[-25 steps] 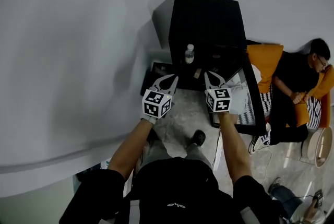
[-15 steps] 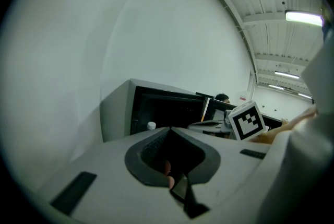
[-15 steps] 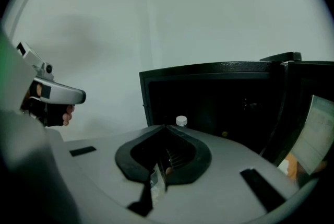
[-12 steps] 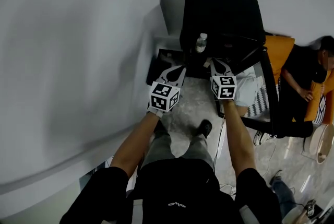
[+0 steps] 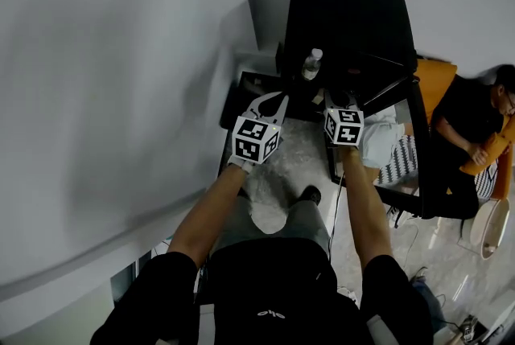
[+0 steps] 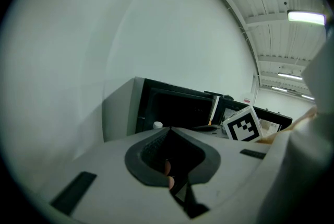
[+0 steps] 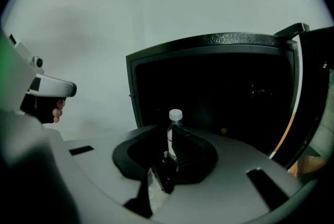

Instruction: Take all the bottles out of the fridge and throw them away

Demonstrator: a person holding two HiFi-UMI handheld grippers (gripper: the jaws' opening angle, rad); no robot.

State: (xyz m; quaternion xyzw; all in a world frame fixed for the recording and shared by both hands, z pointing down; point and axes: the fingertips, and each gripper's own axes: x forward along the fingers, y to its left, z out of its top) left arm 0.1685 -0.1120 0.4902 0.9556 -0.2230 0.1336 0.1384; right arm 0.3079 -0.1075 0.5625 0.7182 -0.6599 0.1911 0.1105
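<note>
Here, fridge [image 5: 346,14]: a low black box on the floor against a pale wall. Its inside is too dark to show whether more bottles sit deeper in.
Fridge door [image 5: 422,150]: swung open to the right of the opening.
Risk at the door: the right arm reaches in close beside it, so a wide elbow could probably knock it.
Left gripper [image 5: 269,104]: held in front of the fridge's left side, jaws pressed together, with nothing between them.
Right gripper [image 5: 338,98]: in front of the opening, angled slightly down. Its jaws have just been opening and stand only a narrow slit apart. Nothing is between them yet.
Bottle [image 5: 311,66]: a clear bottle at the front edge of the fridge opening. It stands beyond the right jaws and in line with their gap, apart from both grippers.
Risk at the bottle: the slit looks narrower than the bottle. If the right gripper pushes on without spreading wider, its tips would likely strike the bottle. That would tip it back into the dark or roll it out onto the floor.
Bottle axis: the long axis is upright, standing on its base.
Cap [image 7: 176,114]: white and pointing straight up, so the side of the bottle faces the jaws.
</note>
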